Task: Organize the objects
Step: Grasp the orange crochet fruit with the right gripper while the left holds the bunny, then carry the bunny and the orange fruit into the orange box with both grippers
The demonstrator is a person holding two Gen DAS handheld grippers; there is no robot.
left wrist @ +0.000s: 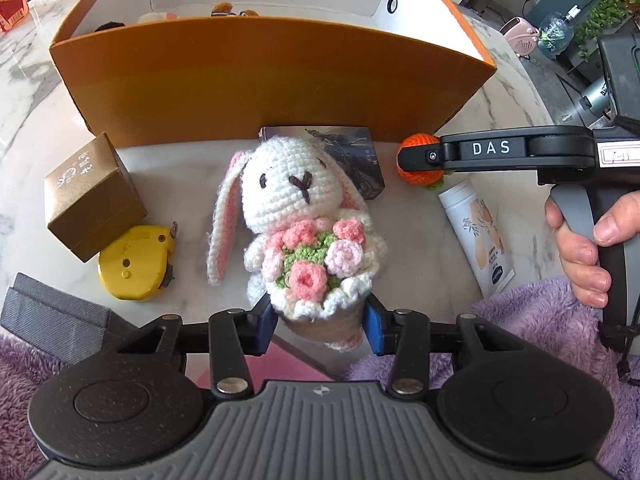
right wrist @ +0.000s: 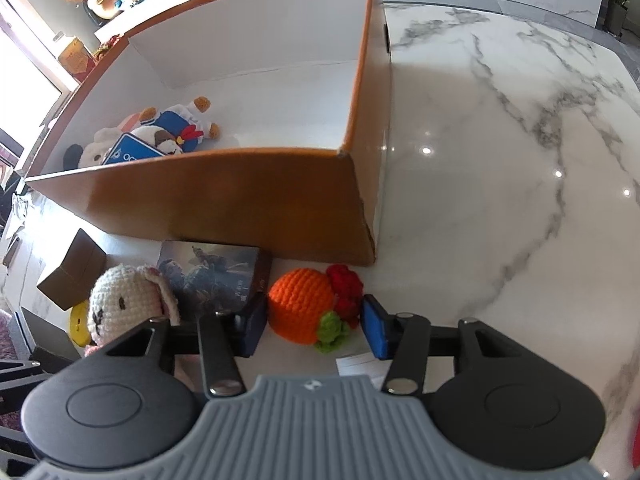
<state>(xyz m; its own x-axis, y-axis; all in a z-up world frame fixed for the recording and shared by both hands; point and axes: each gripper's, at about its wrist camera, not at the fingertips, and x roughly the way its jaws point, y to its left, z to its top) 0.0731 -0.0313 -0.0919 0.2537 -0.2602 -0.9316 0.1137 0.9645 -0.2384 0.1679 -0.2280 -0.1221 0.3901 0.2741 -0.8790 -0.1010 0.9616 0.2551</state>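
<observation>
The left gripper (left wrist: 322, 322) has its jaws clamped on the base of a crocheted white rabbit (left wrist: 298, 216), its blue pads pressing the brown wrap under the doll's yarn bouquet from either side. The rabbit lies on its back on the marble table (left wrist: 28, 148), long axis running near to far: head pointing away toward the orange box (left wrist: 260, 80), feet toward the camera, one long pink-lined ear trailing down its left side.

The right gripper (right wrist: 314, 322) straddles a crocheted orange fruit (right wrist: 302, 306), just right of the rabbit. The left pad seems to touch the yarn, but the right pad stands a little clear of the red and green trim, so the jaws are apart around it, though the close fisheye view makes the contact hard to judge. A hand (left wrist: 584, 248) holds this gripper's handle.

A dark picture box (right wrist: 212, 274) lies flat behind the rabbit's head, against the orange box's near wall. To the left sit a gold carton (left wrist: 94, 196) and a yellow tape measure (left wrist: 134, 264); to the right a white tube (left wrist: 476, 236) lies pointing far to near. Inside the orange box, plush toys (right wrist: 176, 128) are piled at its left end.
</observation>
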